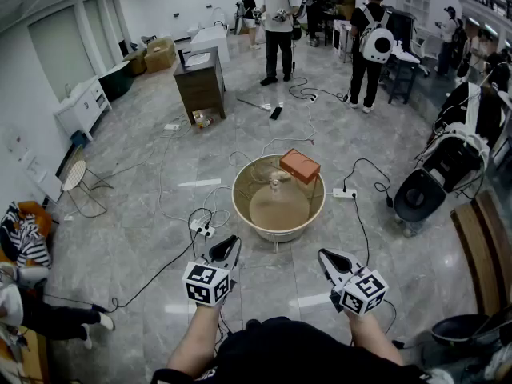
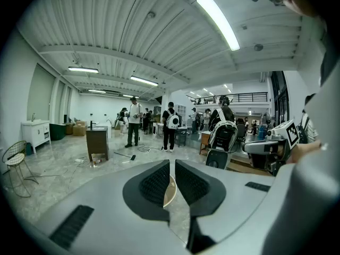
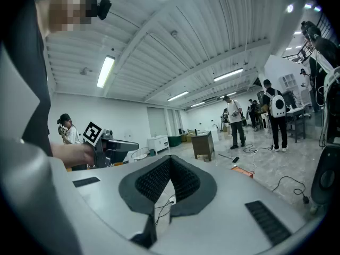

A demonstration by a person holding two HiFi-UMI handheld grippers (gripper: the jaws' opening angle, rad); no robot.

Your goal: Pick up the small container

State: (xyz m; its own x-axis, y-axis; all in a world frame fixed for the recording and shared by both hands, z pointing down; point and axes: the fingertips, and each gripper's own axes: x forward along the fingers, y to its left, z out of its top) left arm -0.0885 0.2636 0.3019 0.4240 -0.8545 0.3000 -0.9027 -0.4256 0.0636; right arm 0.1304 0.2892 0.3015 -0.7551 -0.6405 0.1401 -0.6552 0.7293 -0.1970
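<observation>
A big open lab hall: grey tiled floor [image 1: 144,242] strewn with cables [image 1: 362,229], people [image 1: 279,26] standing about, strip lights [image 2: 218,21] overhead.

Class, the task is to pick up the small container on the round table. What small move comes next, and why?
Probably reach the right gripper forward toward the small container, opening its jaws. Both it and the left gripper are shut, empty, and short of the round table.
</observation>
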